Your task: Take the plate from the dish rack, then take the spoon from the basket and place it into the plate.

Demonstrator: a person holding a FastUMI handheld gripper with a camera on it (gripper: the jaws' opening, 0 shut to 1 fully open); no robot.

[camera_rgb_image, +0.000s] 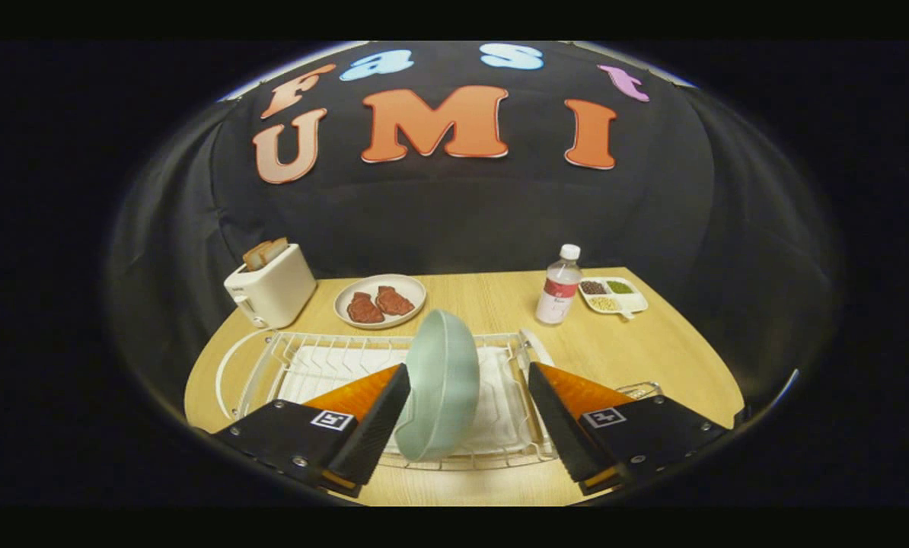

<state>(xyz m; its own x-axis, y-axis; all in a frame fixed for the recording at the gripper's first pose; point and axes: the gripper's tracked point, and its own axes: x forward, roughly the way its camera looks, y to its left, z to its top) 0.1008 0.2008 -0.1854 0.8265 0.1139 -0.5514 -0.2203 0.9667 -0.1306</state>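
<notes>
Gripper (pixel 470 415) fingers spread wide above the near edge of a wooden table (pixel 652 358), pinching nothing. Between them stands the plate (pixel 441 384), a pale green dish held upright on its edge in the dish rack (pixel 272 365), a white wire rack with a white tray beneath it. The left finger lies close against the plate's rim; whether it touches cannot be told. The right finger stands clearly apart from the plate. A white handle, apparently the spoon (pixel 537 346), rises at the right end of the rack, just beyond the right finger; a wire basket (pixel 641 390) shows partly behind that finger. Beyond the rack, from left to right: a white toaster (pixel 272 289) with bread slices in its slots; a pale dish (pixel 352 289) bearing two reddish-brown pieces of meat (pixel 378 304); a clear bottle (pixel 558 285) with a white cap and red label; and a divided white tray (pixel 631 303) holding dark, green and yellow grains.
</notes>
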